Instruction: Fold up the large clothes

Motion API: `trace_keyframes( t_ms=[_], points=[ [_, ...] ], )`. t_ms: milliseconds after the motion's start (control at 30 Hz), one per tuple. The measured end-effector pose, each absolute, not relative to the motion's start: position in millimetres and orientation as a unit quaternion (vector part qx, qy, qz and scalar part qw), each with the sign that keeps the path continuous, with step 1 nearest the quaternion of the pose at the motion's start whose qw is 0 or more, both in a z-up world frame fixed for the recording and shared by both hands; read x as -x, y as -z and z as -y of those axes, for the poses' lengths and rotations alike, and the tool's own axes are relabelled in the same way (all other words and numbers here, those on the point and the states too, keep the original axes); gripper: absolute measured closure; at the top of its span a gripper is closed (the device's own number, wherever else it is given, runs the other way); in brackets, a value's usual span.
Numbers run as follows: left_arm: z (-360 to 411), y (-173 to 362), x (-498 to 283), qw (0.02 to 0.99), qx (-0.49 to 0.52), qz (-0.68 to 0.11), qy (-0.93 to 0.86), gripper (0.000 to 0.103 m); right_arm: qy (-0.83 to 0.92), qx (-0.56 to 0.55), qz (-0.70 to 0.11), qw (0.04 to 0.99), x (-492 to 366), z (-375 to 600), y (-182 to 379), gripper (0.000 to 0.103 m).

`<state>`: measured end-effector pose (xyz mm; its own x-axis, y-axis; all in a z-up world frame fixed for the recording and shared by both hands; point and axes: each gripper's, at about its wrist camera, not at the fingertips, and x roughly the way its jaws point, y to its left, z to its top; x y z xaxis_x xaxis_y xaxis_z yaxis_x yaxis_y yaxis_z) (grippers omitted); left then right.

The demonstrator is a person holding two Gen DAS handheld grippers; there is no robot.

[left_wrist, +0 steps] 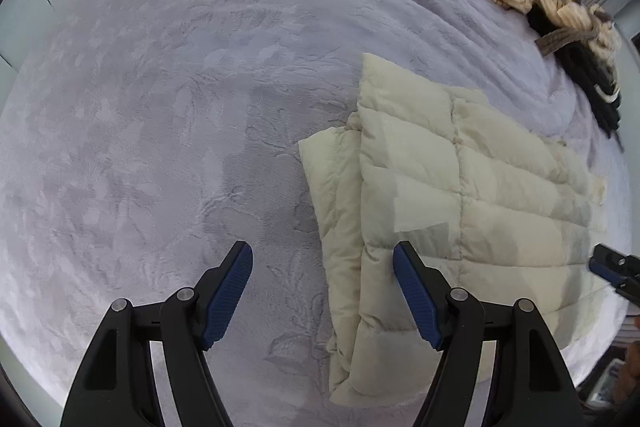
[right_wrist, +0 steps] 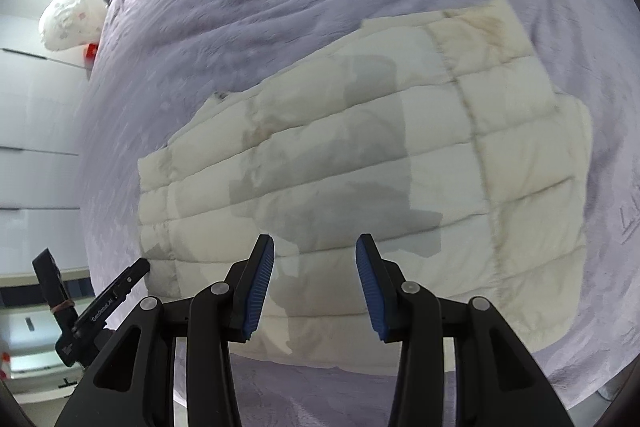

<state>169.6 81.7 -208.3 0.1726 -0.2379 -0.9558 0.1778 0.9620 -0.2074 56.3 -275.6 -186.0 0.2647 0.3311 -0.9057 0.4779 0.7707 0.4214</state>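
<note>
the cream puffer jacket [right_wrist: 360, 163] lies folded on the bed [left_wrist: 160, 107]. left gripper [left_wrist: 323, 291] wide and empty, right gripper [right_wrist: 316, 283] narrower, empty above it. the puffy fill could spring the fold open.

Both tongs point steeply down over the cream quilted jacket [right_wrist: 360, 155], the landmark here. The left tongs [left_wrist: 323, 291] hang above its near left edge, their 2 blue pads spread wide with nothing between them, 1 pad over the jacket and 1 off its edge. The right tongs [right_wrist: 315, 283] hover above the jacket's near middle, pads parted more narrowly, also empty and clear of the fabric.
</note>
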Motion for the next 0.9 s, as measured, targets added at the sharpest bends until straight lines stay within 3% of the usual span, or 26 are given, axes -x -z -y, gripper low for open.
trace_keyframes(
  t_ms=[433, 500, 900],
  points=[
    [-109.2, 267.9, -194.3, 0.666, 0.214, -0.665, 0.263, 0.029, -0.003, -0.264, -0.593, 0.76, -80.2, 232.3, 184.6, 0.06],
    [-101.6, 274.7, -195.8, 0.653, 0.218, -0.666, 0.286, 0.029, -0.006, -0.247, -0.596, 0.764, -84.6, 229.0, 188.9, 0.072],
    [-33.2, 292.0, -201.1, 0.592, 0.219, -0.667, 0.396, 0.032, -0.035, -0.312, -0.6, 0.736, -86.4, 242.9, 263.2, 0.074]
  ],
)
